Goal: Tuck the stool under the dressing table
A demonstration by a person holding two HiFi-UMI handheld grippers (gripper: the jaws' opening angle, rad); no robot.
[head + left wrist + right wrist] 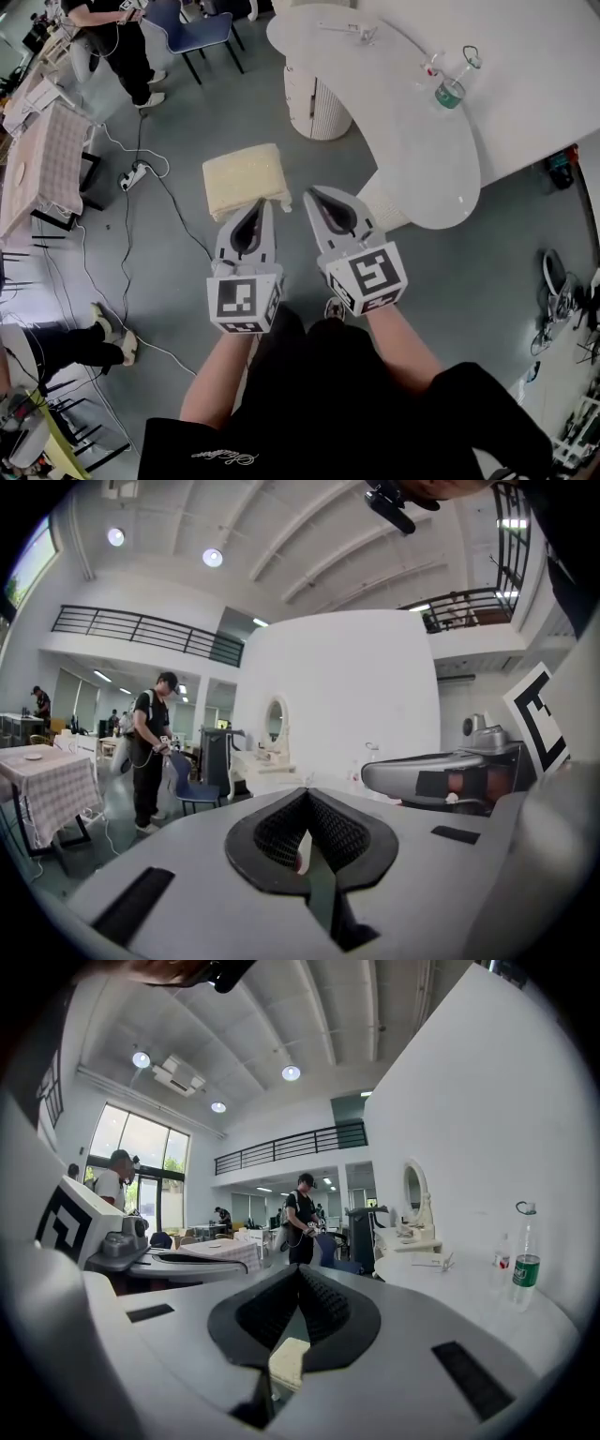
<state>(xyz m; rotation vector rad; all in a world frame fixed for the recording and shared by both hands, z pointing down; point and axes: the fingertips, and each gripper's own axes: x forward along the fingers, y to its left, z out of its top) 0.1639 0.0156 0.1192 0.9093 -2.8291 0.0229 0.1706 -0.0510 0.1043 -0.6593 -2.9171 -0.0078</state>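
Stool (pixel 244 176) legs hidden; L gripper (pixel 268 202) overlaps seat.

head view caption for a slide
Left gripper and right gripper, both shut, point at a cream stool beside the white dressing table

The stool (pixel 246 178) — low, square, with a cream-yellow cushioned top — stands upright just ahead of the left gripper (pixel 266 202), clear of the dressing table (pixel 412 141). That table — white, with a curved top on a ribbed round pedestal — lies ahead and right of the right gripper (pixel 307 195).
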